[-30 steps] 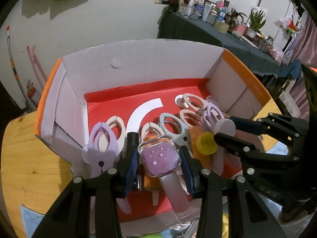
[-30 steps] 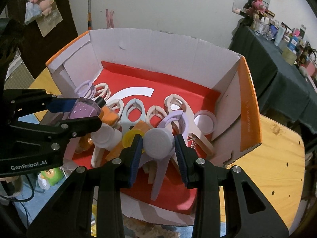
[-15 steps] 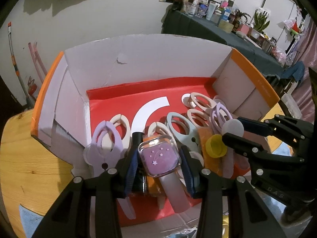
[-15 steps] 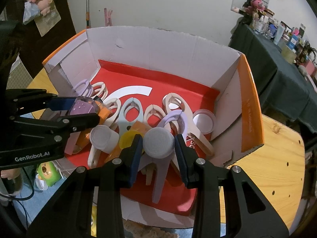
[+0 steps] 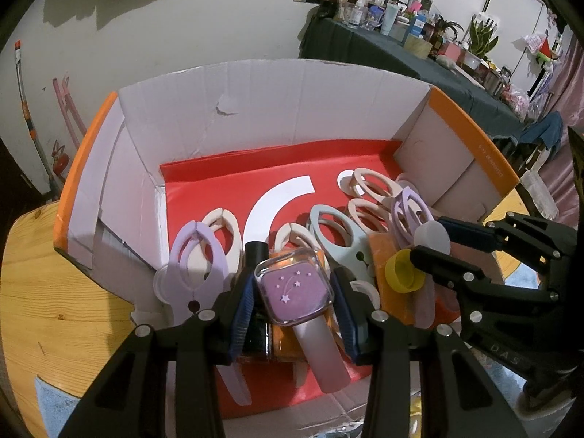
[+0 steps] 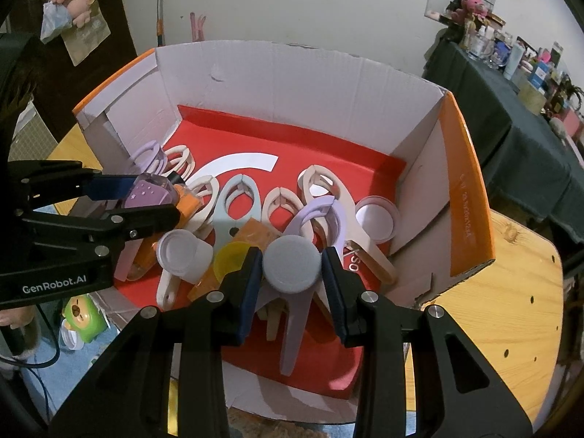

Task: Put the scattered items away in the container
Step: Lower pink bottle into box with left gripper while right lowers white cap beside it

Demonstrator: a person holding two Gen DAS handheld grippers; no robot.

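A cardboard box (image 5: 471,127) (image 6: 471,182) with an orange rim and red floor holds several pastel clips (image 5: 335,230) (image 6: 237,200), a yellow cap (image 5: 401,270) (image 6: 233,259), a white jar (image 6: 184,253) and a round lid (image 6: 376,219). My left gripper (image 5: 294,288) (image 6: 146,197) hangs over the box's near left part, shut on a bottle with a square purple star-marked cap (image 5: 294,288). My right gripper (image 6: 292,270) (image 5: 434,241) is over the near middle, shut on a bottle with a round grey cap (image 6: 292,268). Both bottle bodies point down towards the box floor.
The box stands on a round wooden table (image 6: 511,310) (image 5: 47,292). A green toy (image 6: 82,315) and a blue mat lie below the table's near edge. A dark-clothed table (image 5: 419,69) crowded with bottles stands at the back right, by a white wall.
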